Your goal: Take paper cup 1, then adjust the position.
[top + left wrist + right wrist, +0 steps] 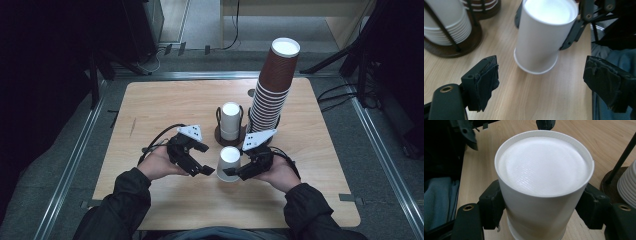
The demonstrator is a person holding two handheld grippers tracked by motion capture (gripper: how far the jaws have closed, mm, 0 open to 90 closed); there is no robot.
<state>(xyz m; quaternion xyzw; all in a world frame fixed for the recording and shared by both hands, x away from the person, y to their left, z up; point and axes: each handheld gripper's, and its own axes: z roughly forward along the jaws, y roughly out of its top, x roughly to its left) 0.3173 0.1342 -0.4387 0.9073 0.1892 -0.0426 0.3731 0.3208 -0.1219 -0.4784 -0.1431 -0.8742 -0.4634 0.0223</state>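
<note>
A white paper cup point(229, 161) stands upside down on the wooden table point(165, 107), flat bottom up. My right gripper point(235, 168) is shut on it, one jaw on each side of the cup wall point(544, 182). From the right gripper view, my right gripper point(541, 207) holds the cup about halfway down. My left gripper point(204, 160) is open just left of the cup, apart from it. In the left gripper view the cup point(544, 37) lies ahead of my left gripper point(545, 80), between the lines of its wide-spread pads point(486, 77). Whether the cup's rim rests on the table I cannot tell.
A dark round holder point(220, 136) with a stack of white cups point(230, 122) stands just behind the held cup. A tall leaning stack of brown cups point(274, 85) rises at its right. The holder's base point(446, 48) is close at the left gripper's front left.
</note>
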